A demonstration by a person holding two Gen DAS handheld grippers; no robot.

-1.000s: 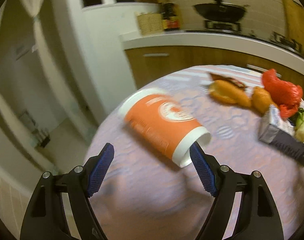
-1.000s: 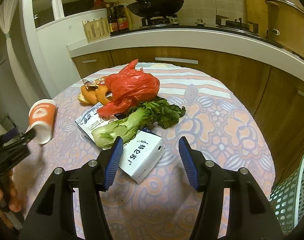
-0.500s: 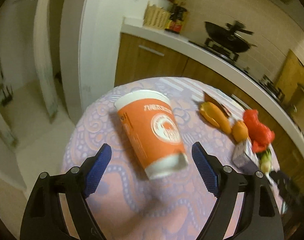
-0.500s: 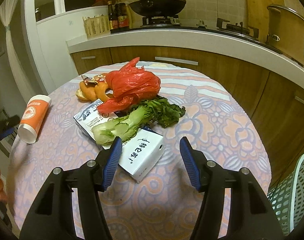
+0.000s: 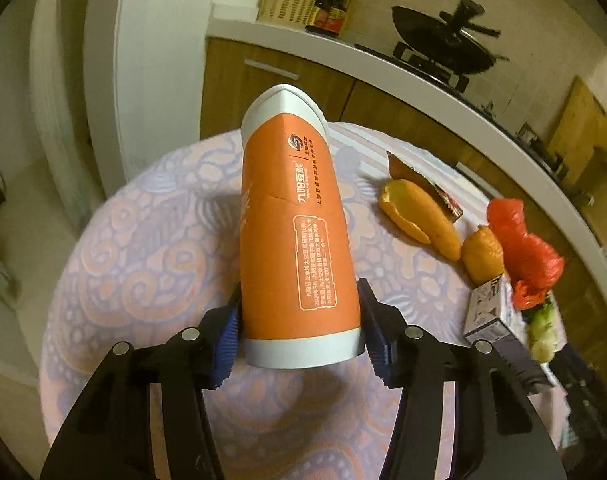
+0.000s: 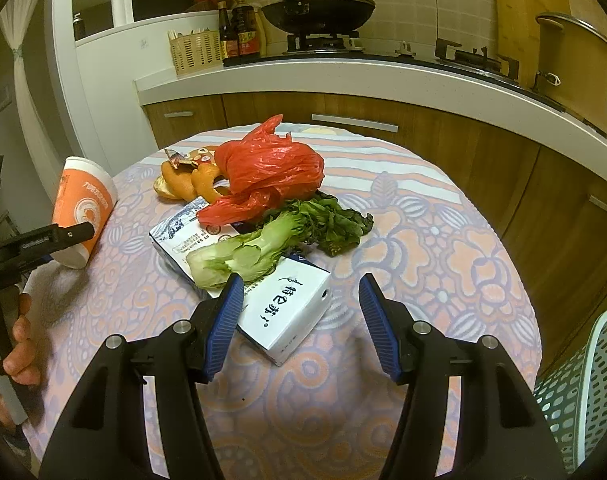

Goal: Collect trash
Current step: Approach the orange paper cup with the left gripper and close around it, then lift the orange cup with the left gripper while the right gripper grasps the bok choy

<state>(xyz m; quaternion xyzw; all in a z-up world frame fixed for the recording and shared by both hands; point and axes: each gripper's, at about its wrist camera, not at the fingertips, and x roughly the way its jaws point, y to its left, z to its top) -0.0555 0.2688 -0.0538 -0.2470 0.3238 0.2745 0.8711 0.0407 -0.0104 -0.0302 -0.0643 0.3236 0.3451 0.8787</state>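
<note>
Left wrist view shows the left gripper [image 5: 299, 324], its jaws having just closed, clamping the orange paper cup [image 5: 293, 232] near its white rim above the table's [image 5: 143, 264] left edge, while the right gripper [image 6: 299, 316] hovers unclenched around the white carton [image 6: 287, 312].

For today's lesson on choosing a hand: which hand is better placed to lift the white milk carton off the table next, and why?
The right. Its tool stands open just before the white milk carton, holding nothing. The left tool has just closed on the orange paper cup, so it is occupied.
</note>
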